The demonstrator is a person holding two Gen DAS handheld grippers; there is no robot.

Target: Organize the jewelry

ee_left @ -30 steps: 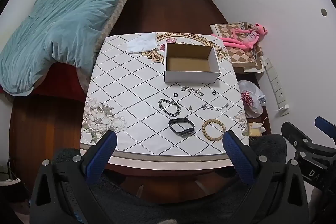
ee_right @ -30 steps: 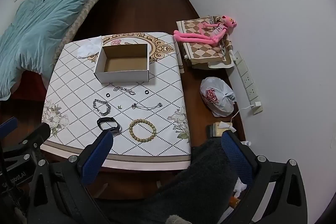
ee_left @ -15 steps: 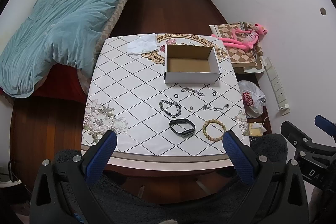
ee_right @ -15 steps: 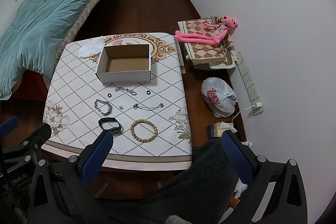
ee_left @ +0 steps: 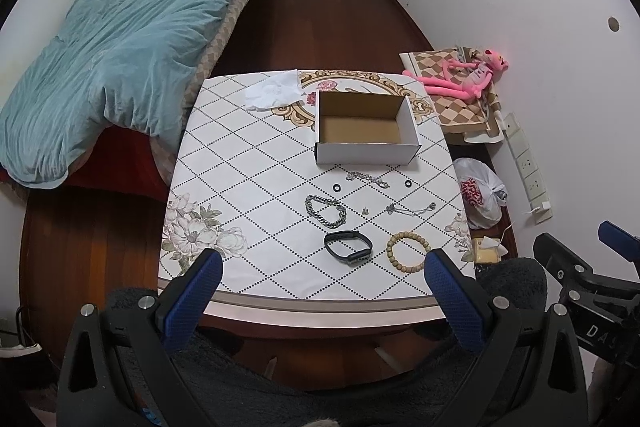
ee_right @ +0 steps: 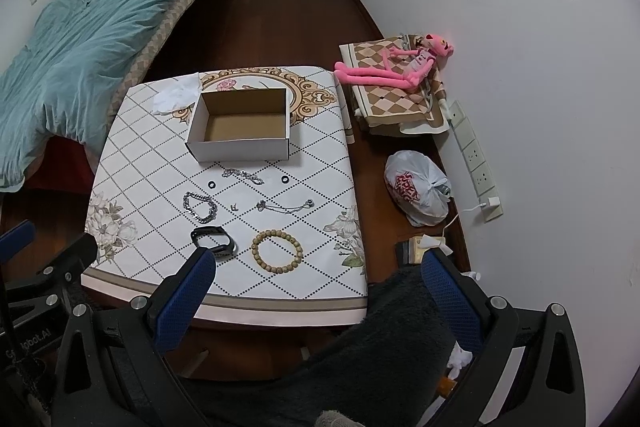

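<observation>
One open cardboard box (ee_left: pixel 367 131) was seen on the table (ee_left: pixel 248 187), toward the far side, with nothing seen inside it; in front of the box the jewelry was laid out: two small black rings (ee_left: pixel 338 188), three silver chains (ee_left: pixel 326 211), one tiny silver piece (ee_left: pixel 365 211), one black band (ee_left: pixel 348 245) and one bead bracelet (ee_left: pixel 409 251); the black band and the bead bracelet were placed nearest the front edge, side by side but apart; one white crumpled paper (ee_left: pixel 274 90) was seen at the far left corner.

The table was covered with a white cloth with diamond lines and flowers; a bed with a blue blanket (ee_left: pixel 112 67) was seen on the left; a pink toy (ee_right: pixel 396 69), a white plastic bag (ee_right: pixel 418 187) and a dark wooden floor were seen on the right.

The left gripper (ee_left: pixel 320 267) and the right gripper (ee_right: pixel 318 267) were held wide open, with nothing held, near the front edge of the table; compared with a second before, the jewelry was not moved, and the table was seen a little farther away.
</observation>
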